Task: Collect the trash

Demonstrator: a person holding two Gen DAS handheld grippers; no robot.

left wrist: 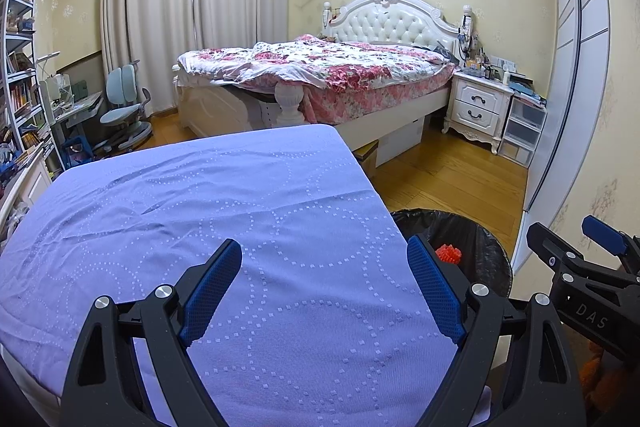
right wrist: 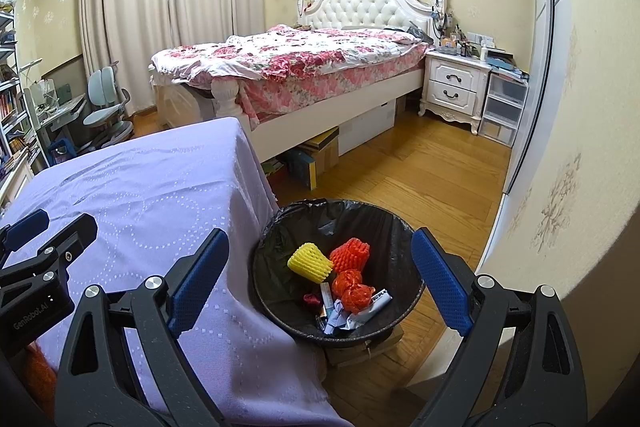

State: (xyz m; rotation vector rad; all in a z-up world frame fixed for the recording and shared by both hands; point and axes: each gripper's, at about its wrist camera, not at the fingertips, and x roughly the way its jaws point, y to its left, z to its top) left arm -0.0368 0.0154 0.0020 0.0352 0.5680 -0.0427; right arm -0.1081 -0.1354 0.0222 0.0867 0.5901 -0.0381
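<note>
A round bin with a black liner (right wrist: 384, 223) stands on the floor to the right of the purple-clothed table (right wrist: 152, 195). In it lie a yellow foam net (right wrist: 310, 262), orange foam nets (right wrist: 350, 253), and crumpled wrappers (right wrist: 352, 315). My right gripper (right wrist: 320, 279) is open and empty, hovering above the bin. My left gripper (left wrist: 326, 287) is open and empty over the table (left wrist: 200, 207). In the left wrist view the bin (left wrist: 472, 239) shows at the right with an orange net (left wrist: 449, 253) inside, and the right gripper (left wrist: 592, 251) beyond it.
A bed with a floral quilt (right wrist: 288, 63) stands at the back, boxes (right wrist: 320, 155) under it. A white nightstand (right wrist: 456, 87) and plastic drawers (right wrist: 504, 107) line the right wall. A desk chair (right wrist: 106, 107) and bookshelves (left wrist: 20, 99) are at the left. Wooden floor (right wrist: 420, 179) lies between.
</note>
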